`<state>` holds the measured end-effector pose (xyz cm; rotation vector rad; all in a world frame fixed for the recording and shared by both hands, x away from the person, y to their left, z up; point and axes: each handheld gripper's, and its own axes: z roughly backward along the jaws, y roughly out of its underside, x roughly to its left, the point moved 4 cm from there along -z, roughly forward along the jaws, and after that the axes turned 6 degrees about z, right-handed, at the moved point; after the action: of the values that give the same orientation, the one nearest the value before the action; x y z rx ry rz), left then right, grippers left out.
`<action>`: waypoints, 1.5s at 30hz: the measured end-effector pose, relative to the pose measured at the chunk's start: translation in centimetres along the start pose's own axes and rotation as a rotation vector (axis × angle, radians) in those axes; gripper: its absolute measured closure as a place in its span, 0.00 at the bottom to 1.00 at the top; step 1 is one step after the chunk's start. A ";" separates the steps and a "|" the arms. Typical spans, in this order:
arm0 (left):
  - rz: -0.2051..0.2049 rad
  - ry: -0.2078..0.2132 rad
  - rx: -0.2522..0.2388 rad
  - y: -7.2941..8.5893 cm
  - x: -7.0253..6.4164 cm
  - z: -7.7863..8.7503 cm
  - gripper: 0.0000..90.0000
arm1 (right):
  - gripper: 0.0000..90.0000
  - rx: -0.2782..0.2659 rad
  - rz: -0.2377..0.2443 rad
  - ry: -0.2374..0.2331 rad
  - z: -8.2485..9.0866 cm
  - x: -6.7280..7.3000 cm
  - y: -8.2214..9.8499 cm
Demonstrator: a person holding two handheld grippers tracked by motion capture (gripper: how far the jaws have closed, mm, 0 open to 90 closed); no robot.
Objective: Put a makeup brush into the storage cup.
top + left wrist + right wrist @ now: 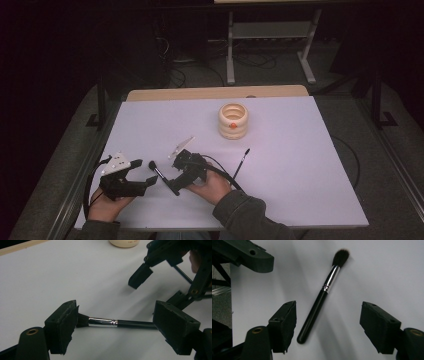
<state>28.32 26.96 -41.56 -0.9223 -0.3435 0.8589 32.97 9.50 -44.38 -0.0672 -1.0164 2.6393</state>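
Two brushes lie on the white table (300,190): a thick one (159,173) near the front edge, left of the middle, and a thin one (242,162) a little farther right. Work centres on the thick brush (322,293), which rests flat and is not yet lifted. Its bristle end points toward the left gripper (131,180) and its black handle toward the right gripper (167,176). In the left gripper view the brush (117,323) runs crosswise between the wide-open jaws, bristles just at the left pad, but nothing clamps it. In the right gripper view the jaws stand wide too, with the handle between them nearer the left pad and apart from both pads; I judge the grip has yet to be made. A cream ringed holder (233,120) with an orange spot stands toward the back edge, well apart from the brushes, and looks like the likely destination. So the approach seems done, while closing on the handle, lifting and carrying the brush remain, as does the thin brush, which lies untouched beside the right hand (212,186).
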 end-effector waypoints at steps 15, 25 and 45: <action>0.008 -0.012 0.003 0.2 0.5 0.2 0.22 | 0.59 0.069 0.009 0.007 -3.4 1.4 -0.9; 0.026 -0.018 0.000 0.3 0.5 0.3 0.22 | 0.87 0.130 -0.047 0.124 -3.9 2.0 -0.8; 0.017 0.031 -0.014 -0.1 -0.6 -0.2 0.22 | 0.88 0.064 -0.079 0.105 0.2 0.6 0.9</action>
<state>28.15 26.36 -41.59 -0.9520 -0.3153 0.8579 32.09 8.91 -44.80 -0.1462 -0.8817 2.5653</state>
